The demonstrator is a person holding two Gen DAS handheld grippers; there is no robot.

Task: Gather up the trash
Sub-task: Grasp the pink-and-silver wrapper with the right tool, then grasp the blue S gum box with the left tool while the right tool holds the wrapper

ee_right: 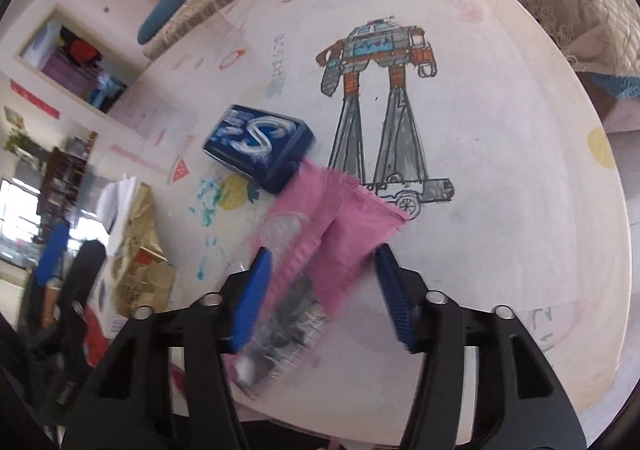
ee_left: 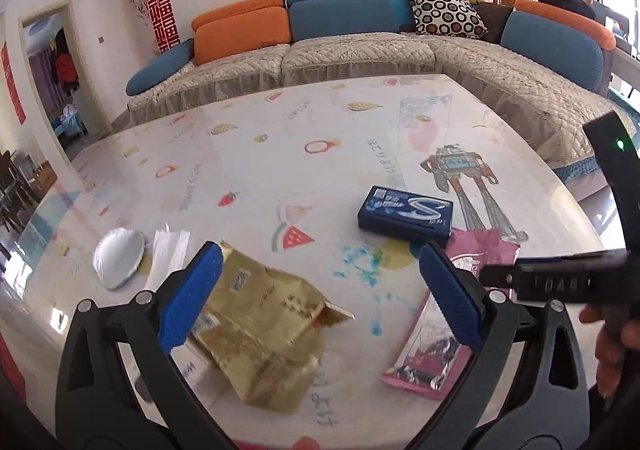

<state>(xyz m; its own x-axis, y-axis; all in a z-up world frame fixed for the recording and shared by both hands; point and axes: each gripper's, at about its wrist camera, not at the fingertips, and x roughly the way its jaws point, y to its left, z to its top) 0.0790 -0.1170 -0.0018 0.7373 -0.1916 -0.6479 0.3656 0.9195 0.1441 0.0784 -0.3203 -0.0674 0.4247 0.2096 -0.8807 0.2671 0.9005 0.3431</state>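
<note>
Trash lies on a white table [ee_left: 280,154] with child drawings. A crumpled gold wrapper [ee_left: 264,334] lies between the open fingers of my left gripper [ee_left: 316,290]. A pink wrapper [ee_left: 440,338] lies to its right; in the right wrist view this pink wrapper [ee_right: 320,234] sits between the open fingers of my right gripper [ee_right: 320,294]. A blue gum box [ee_left: 406,216] lies further out; it also shows in the right wrist view [ee_right: 260,148]. A silver foil lid [ee_left: 118,256] and a clear white wrapper [ee_left: 168,254] lie at the left.
A sofa [ee_left: 360,54] with orange and blue cushions runs behind the table and round its right side. My right gripper's black body [ee_left: 560,278] reaches in at the right. A doorway [ee_left: 56,74] opens at the left. The table's right edge [ee_right: 600,250] is near.
</note>
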